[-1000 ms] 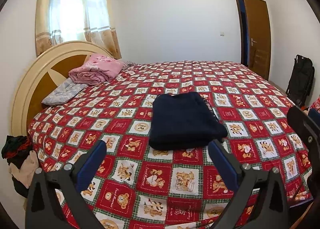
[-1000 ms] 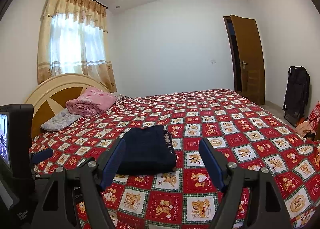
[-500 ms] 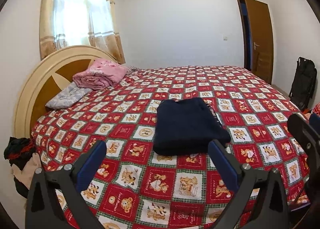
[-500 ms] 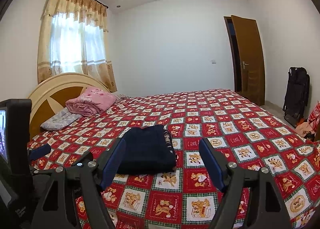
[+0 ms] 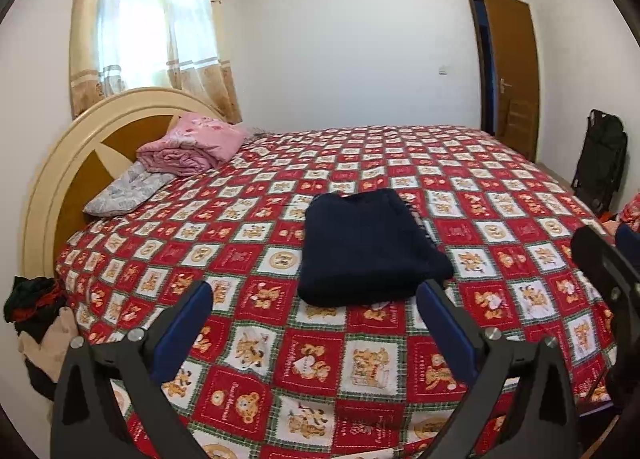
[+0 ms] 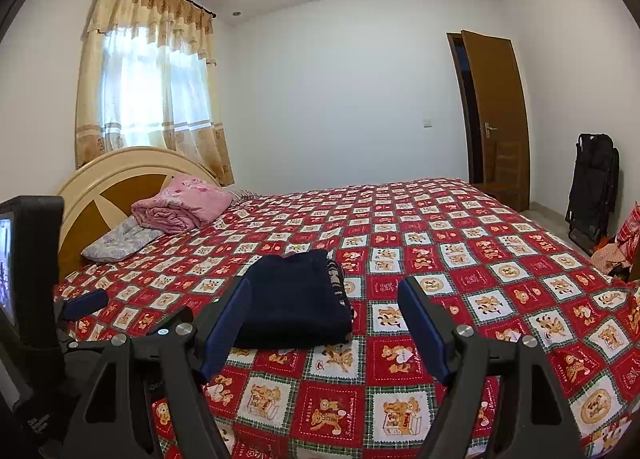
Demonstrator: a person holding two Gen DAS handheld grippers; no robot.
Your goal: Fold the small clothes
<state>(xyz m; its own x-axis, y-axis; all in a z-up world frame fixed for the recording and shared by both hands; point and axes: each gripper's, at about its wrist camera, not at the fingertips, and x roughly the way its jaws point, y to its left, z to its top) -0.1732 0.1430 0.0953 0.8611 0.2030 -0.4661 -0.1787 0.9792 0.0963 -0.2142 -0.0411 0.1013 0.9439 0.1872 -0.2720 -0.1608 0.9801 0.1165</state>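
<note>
navy garment (image 5: 368,247) lies folded on the bed (image 5: 500,195); both hand-held grippers, left (image 5: 316,319) and right (image 6: 324,323), hover apart, empty; press edges flat before moving on.

— Was there room to reach in over the bed?
— Yes, the bedspread (image 5: 500,219) lay bare all around the folded dark garment (image 5: 368,247).
— Anything in the way?
— Only a pink blanket (image 5: 192,147) and a pillow (image 5: 128,191), well apart by the headboard (image 5: 52,179).
</note>
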